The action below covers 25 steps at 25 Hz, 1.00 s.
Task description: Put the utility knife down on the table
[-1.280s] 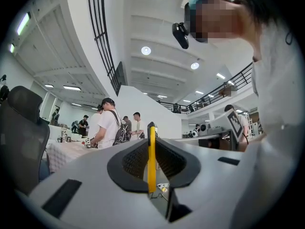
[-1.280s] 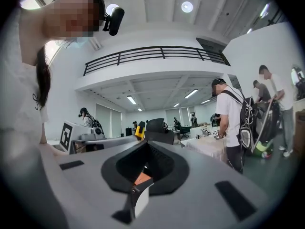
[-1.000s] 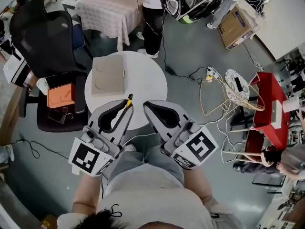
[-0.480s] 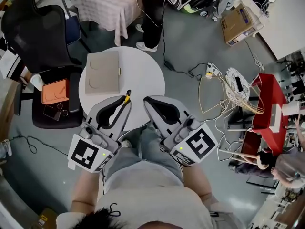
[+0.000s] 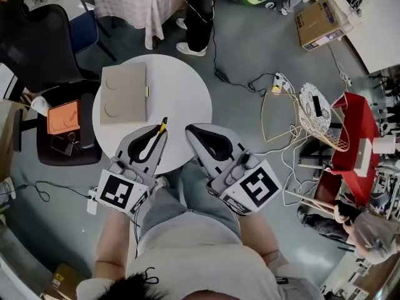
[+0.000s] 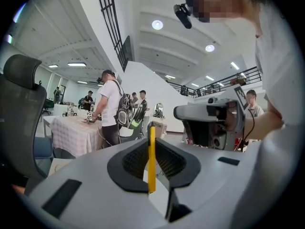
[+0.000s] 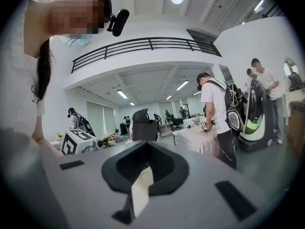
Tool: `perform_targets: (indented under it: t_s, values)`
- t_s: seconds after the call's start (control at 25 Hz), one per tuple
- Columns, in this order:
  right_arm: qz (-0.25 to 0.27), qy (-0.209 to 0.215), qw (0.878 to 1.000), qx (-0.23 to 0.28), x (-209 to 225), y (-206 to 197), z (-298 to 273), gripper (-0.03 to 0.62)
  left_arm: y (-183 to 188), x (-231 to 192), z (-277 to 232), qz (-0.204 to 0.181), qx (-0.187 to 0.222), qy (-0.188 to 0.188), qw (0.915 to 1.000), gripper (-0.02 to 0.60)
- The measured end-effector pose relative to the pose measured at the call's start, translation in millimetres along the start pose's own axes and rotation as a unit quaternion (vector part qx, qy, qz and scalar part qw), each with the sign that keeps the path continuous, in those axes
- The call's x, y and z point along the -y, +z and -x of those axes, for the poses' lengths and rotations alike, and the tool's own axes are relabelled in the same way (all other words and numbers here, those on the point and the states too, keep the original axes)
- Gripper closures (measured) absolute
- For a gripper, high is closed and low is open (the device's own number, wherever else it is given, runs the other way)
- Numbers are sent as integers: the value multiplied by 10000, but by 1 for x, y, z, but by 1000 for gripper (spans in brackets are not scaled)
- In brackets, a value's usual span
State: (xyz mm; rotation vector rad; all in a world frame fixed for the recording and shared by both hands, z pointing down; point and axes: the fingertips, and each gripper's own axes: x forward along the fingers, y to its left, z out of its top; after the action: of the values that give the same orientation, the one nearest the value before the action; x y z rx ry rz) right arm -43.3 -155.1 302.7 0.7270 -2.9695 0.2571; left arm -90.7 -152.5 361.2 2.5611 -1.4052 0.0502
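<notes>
Pinching the utility knife (image 6: 151, 161) edge-on, the left tool (image 5: 161, 136) is hovering over the tabletop (image 5: 181, 86) near its six o'clock rim, with the knife pointing toward twelve. The right tool (image 5: 189, 131) is sitting closed and empty.

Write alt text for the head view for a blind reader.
The left gripper, shut on a yellow utility knife, hangs over a round white table bearing a tan board. The right gripper, shut and empty, hovers alongside.

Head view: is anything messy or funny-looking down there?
Yes: loose cables and a power strip sprawl in a tangle on the floor right of the round table. On the table the flat brown box lies neat, nothing spilled.
</notes>
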Motion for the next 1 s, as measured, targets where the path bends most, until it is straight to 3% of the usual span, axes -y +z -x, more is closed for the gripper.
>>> perform_targets:
  t_s: [0.36,1.0]
  values:
    - [-261,9,9996,-146,27,-22,-3,586,-70,-23,-34,-20,-840,198,9963,531]
    - [-380,-22,9982,-463,48,-51,3,586,-190,-38,-56,-99,-2271,256,9735,531]
